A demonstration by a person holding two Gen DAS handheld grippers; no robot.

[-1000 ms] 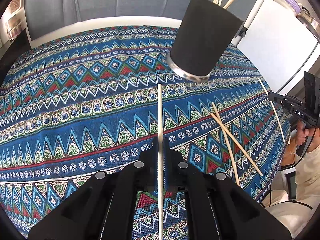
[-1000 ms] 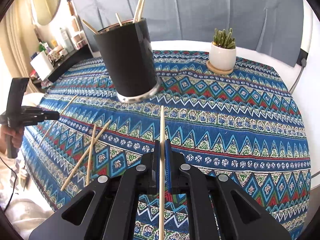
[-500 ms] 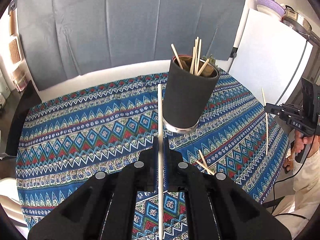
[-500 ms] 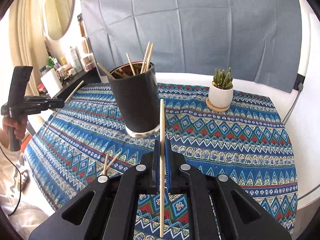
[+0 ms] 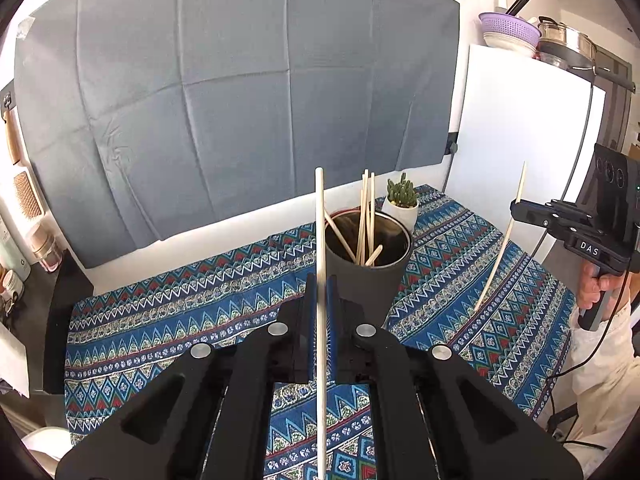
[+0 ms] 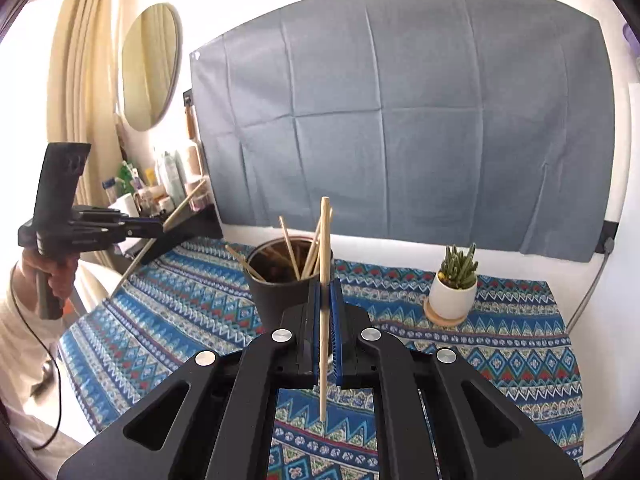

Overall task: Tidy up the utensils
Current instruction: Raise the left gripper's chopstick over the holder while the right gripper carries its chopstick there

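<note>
My left gripper [image 5: 320, 284] is shut on a wooden chopstick [image 5: 320, 240] that stands upright between its jaws, raised above the table. My right gripper [image 6: 326, 288] is shut on another wooden chopstick [image 6: 325, 264], also upright. A black cup [image 5: 372, 276] holding several chopsticks stands just beyond both grippers; it also shows in the right wrist view [image 6: 276, 292]. The right gripper with its chopstick [image 5: 500, 248] shows at the right of the left wrist view. The left gripper with its chopstick [image 6: 176, 216] shows at the left of the right wrist view.
The table wears a blue patterned cloth [image 5: 180, 320]. A small cactus in a white pot [image 6: 454, 288] stands right of the cup, also seen behind it in the left wrist view [image 5: 402, 200]. A grey cloth hangs behind the table. A white fridge [image 5: 520, 140] stands at the right.
Both grippers have risen and tilted up from the table, each carrying its chopstick. The cup now sits lower in both views, with its open top in sight.
</note>
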